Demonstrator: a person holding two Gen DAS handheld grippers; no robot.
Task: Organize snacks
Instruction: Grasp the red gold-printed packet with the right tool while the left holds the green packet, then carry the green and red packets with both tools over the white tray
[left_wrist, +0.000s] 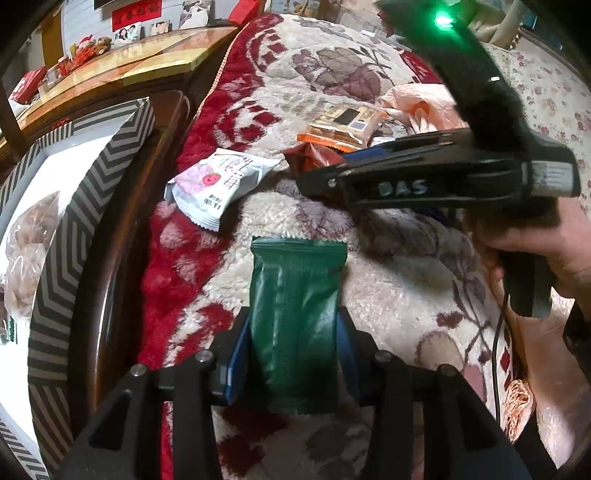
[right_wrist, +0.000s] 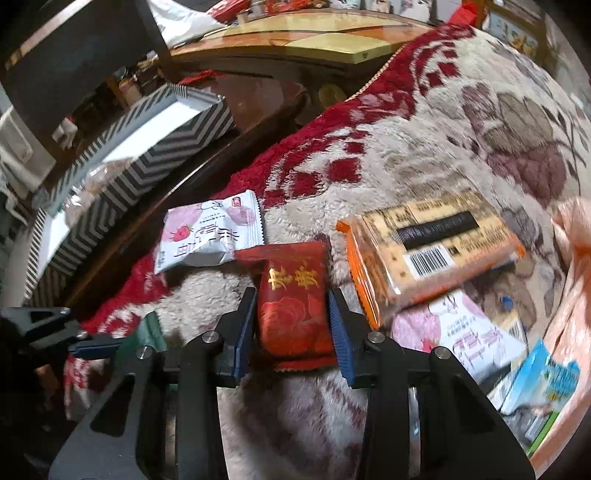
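My left gripper (left_wrist: 295, 328) is shut on a dark green snack packet (left_wrist: 297, 288), held upright above the fleece blanket (left_wrist: 388, 288). My right gripper (right_wrist: 293, 321) has its blue pads pressed on both sides of a red packet with gold characters (right_wrist: 291, 295). In the left wrist view that red packet (left_wrist: 310, 157) shows at the tip of the right gripper (left_wrist: 314, 177), which a hand holds. A white strawberry packet (right_wrist: 210, 232) (left_wrist: 218, 184) lies on the blanket just left of it. An orange cracker pack (right_wrist: 428, 251) (left_wrist: 343, 125) lies to the right. The zigzag-striped box (left_wrist: 59, 229) (right_wrist: 147, 162) stands open at the left.
A dark wooden table edge (left_wrist: 110, 258) separates the box from the blanket. A peach plastic bag (right_wrist: 569, 295) at the right holds another strawberry packet (right_wrist: 454, 332) and a light blue packet (right_wrist: 546, 380). Clear-wrapped snacks (left_wrist: 26, 258) lie inside the box.
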